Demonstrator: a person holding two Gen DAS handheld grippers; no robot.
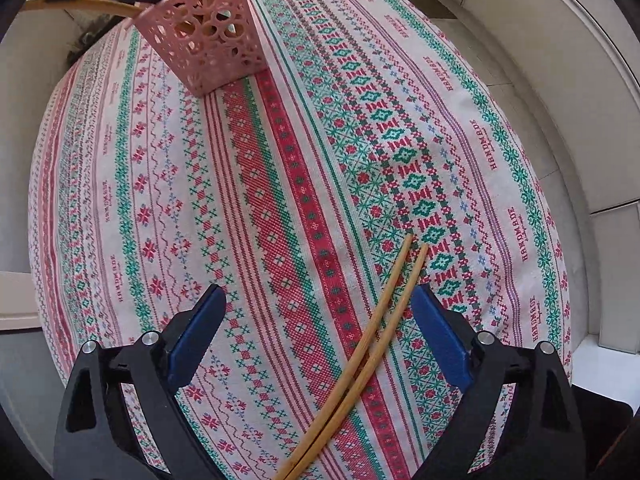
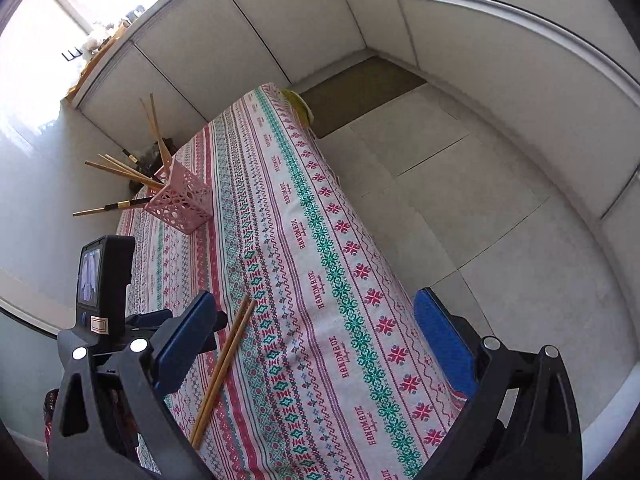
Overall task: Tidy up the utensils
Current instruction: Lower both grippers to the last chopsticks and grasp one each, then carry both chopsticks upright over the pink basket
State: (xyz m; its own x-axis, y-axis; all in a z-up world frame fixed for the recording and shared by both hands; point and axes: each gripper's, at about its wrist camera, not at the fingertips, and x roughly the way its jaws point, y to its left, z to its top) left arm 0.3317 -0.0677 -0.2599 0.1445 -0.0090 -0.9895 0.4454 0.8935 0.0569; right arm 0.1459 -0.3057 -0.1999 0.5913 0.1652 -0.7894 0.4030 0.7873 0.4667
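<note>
the left gripper hangs low over the patterned tablecloth with its blue fingers spread wide and nothing between them. a pair of bamboo chopsticks lies flat on the cloth, running from under the gripper forward and passing just inside its right-hand finger. the right gripper is likewise wide open and empty; from its view the same two chopsticks lie just beside its left-hand finger, while its right-hand finger hangs out past the table edge.

well ahead and to the left of the left gripper stands the pink perforated utensil holder, already stuffed with sticks leaning outward.

risks, as i judge them: the pair sits off-centre, so closing now could catch one stick and roll the other away. thin round sticks flat on cloth may slip or drag a fold of fabric. the two grippers are close together and could collide.

count: two loose chopsticks, one holder, two grippers, and several chopsticks in the holder, too overlapped to count exactly.
</note>
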